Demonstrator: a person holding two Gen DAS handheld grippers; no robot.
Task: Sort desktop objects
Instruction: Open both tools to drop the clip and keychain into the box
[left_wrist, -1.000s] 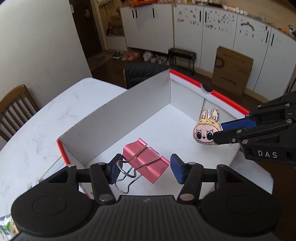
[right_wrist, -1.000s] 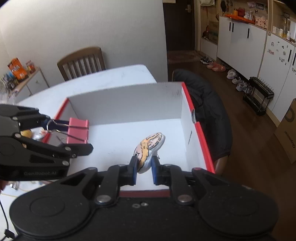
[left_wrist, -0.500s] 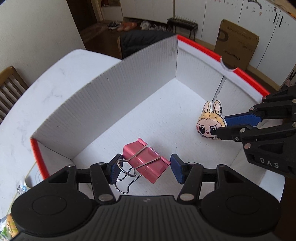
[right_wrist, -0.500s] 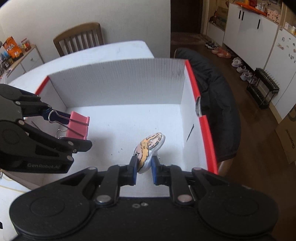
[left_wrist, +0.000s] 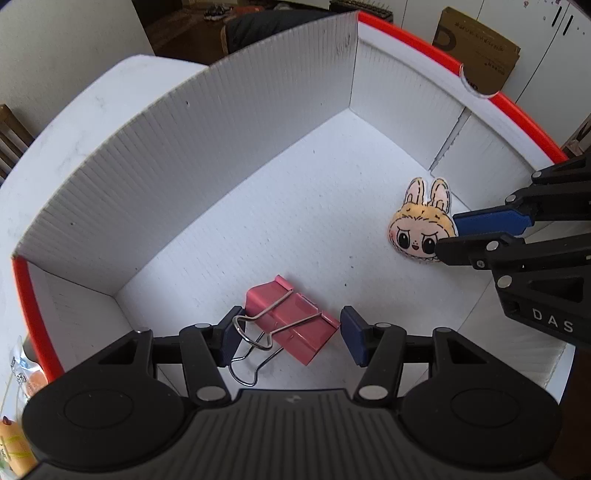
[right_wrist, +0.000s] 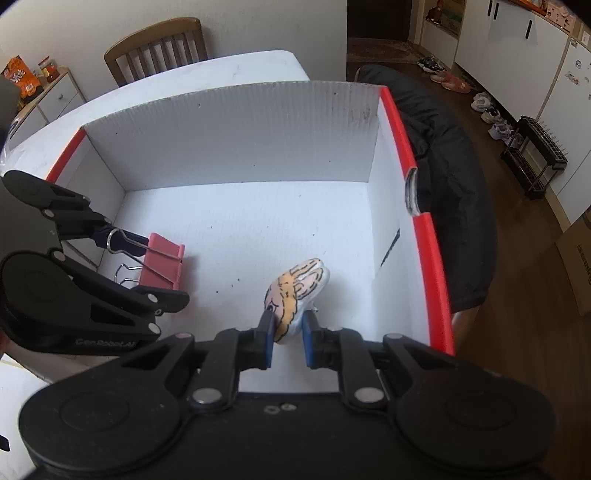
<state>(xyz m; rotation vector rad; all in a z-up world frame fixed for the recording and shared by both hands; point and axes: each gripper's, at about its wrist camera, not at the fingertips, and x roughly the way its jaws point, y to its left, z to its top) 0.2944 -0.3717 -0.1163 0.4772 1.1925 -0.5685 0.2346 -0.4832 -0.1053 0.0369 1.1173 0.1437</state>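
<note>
From the left wrist, the left gripper hangs low inside the white box, jaws clamped on the pink clip by its wire handle and body. From the right wrist, the right gripper pinches the bunny charm just above the floor. Both are at the drop-off step, I judge; next, each needs to let go.

Both point steeply down, side by side. The left black claw with blue pads sits part-open, seemingly pinching a pink metal binder clip by handle and corner. The right black claw is clamped tight on a flat yellow bunny-face charm.
</note>
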